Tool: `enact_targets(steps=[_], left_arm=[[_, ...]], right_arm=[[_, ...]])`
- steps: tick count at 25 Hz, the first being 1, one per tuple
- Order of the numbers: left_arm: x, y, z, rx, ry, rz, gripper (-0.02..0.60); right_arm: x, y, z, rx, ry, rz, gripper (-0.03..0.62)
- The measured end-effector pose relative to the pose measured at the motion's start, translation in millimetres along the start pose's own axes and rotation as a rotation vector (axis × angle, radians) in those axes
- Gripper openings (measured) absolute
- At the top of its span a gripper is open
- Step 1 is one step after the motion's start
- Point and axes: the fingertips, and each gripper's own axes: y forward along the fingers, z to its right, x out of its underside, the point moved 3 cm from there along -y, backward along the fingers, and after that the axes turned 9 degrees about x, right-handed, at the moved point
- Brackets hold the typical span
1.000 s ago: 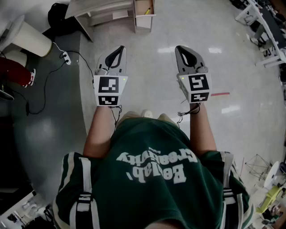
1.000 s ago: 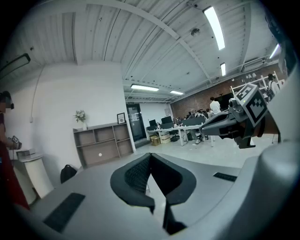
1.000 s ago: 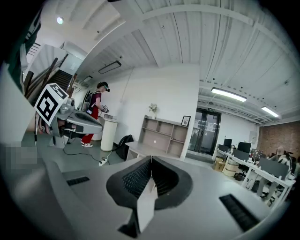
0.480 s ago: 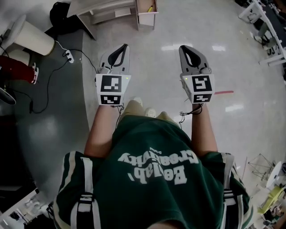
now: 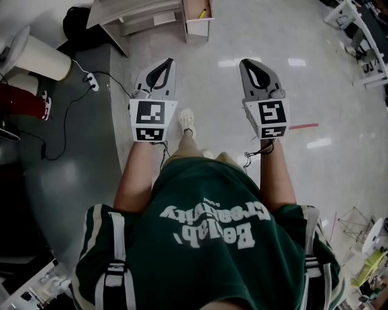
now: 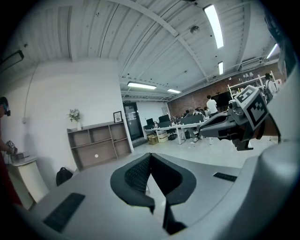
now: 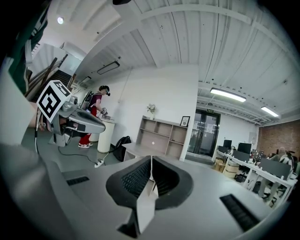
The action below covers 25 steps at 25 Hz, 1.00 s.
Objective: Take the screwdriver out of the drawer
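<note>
The screwdriver [image 5: 203, 11] is a small yellow streak in the open drawer [image 5: 196, 26] at 12 o'clock in the head view. Its long axis slants from 7 to 1 o'clock, and its tip is too small to make out. Well apart from it, the left gripper [image 5: 168, 63] and right gripper [image 5: 244, 63] point toward 12, jaws closed on nothing. The floor [image 5: 212, 91] is pale and glossy, with a darker grey strip [image 5: 73, 175] at 9 o'clock and a shelf unit [image 5: 136, 15] at 11.

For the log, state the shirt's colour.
Shirt: dark green, white lettering; best in head view.
</note>
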Motion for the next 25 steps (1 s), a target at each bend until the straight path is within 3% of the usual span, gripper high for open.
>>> enact_targets(steps=[9, 25], left_arm=[[1.0, 82.3, -67.0, 0.029, 0.005, 0.000, 0.017], [-21.7, 231.8, -215.7, 0.103, 0.041, 0.008, 0.017]], right_arm=[[0.6, 97.6, 18.5, 0.011, -0.009, -0.026, 0.035], [-35.8, 294.7, 58.9, 0.051, 0.010, -0.035, 0.035]])
